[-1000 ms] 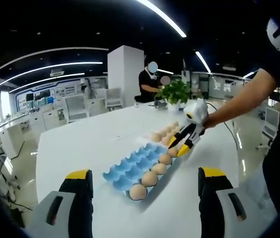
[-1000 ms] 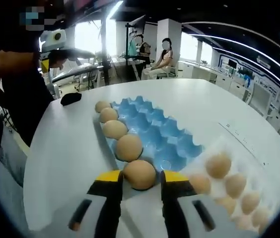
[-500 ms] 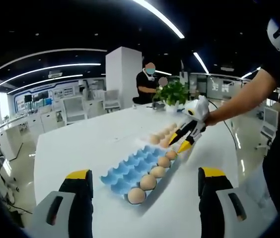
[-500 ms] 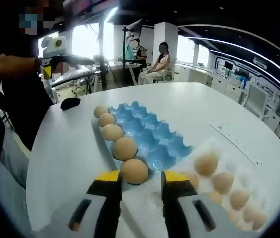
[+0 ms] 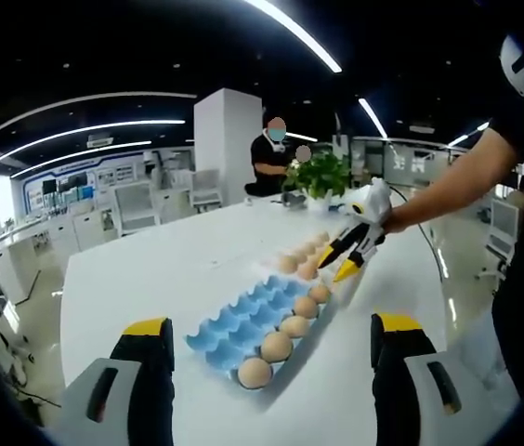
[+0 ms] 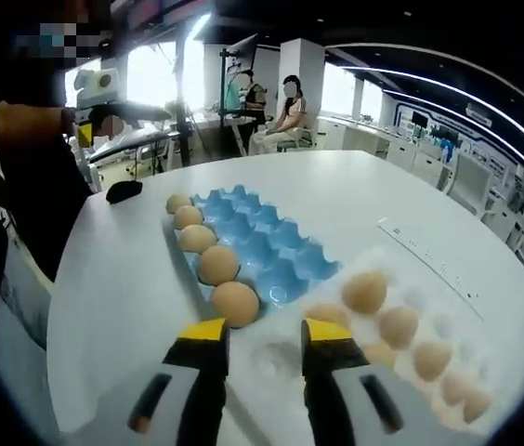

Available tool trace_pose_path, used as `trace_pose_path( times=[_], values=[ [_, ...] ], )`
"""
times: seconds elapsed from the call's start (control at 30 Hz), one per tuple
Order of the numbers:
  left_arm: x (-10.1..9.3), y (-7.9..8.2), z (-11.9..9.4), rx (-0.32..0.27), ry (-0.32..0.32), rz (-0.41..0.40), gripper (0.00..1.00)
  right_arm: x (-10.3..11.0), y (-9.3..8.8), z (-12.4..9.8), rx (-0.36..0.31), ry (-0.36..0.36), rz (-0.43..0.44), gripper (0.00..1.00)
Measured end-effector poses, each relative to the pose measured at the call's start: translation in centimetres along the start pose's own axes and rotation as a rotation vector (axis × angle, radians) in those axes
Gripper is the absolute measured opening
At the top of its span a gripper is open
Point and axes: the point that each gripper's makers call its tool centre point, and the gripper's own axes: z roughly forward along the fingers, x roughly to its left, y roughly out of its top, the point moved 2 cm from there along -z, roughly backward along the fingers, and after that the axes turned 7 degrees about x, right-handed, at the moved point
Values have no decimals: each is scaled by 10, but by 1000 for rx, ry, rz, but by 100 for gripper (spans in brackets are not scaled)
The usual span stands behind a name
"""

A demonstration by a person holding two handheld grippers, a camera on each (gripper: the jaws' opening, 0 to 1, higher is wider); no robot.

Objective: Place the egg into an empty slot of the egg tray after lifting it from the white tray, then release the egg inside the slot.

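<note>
Five eggs along the near row of the blue egg tray (image 6: 267, 243) in the right gripper view, the nearest egg (image 6: 235, 303) just beyond the right gripper (image 6: 262, 336), whose yellow-tipped jaws stand apart with nothing between them. To the right of that, the white tray (image 6: 448, 316) with several more eggs (image 6: 364, 291), lying just beside the blue one on the white desk (image 6: 401, 200). Judged from this: one egg set down and let go, next pick not yet begun. Risks from here: closing on a tray egg off-centre and rolling it out of its cup; squeezing too hard and cracking the shell; clipping the nearest placed egg on the way back, since it sits close to the left jaw tip. Pose, left to right in the left gripper view: left gripper (image 5: 269, 339) held low and idle over the near desk edge, jaws wide apart and empty, pointed along the egg tray (image 5: 243, 318); further right, the right gripper (image 5: 349, 251) hanging above the far end of the tray, angled down, at the end of a person's outstretched arm reaching in from the right.
</note>
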Motion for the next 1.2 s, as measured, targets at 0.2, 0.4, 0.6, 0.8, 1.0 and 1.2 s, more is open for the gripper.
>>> trace_pose_path(
  times=[0.2, 0.4, 0.6, 0.8, 1.0, 1.2],
  values=[
    [1, -1, 0, 3, 1, -3, 90, -11, 2, -1, 5, -10, 1, 32],
    [5, -3, -2, 7, 10, -10, 90, -21, 4, 1, 18, -15, -12, 32],
    [11, -6, -2, 12, 17, -14, 90, -35, 7, 3, 25, -22, -9, 32],
    [14, -6, -2, 15, 24, -20, 90, -43, 7, 6, 38, -18, -15, 32],
    [17, -8, -1, 18, 29, -25, 90, -44, 4, 12, 53, -4, -18, 32],
    [19, -8, -1, 19, 31, -28, 90, -45, -3, 17, 73, 6, -9, 32]
  ],
)
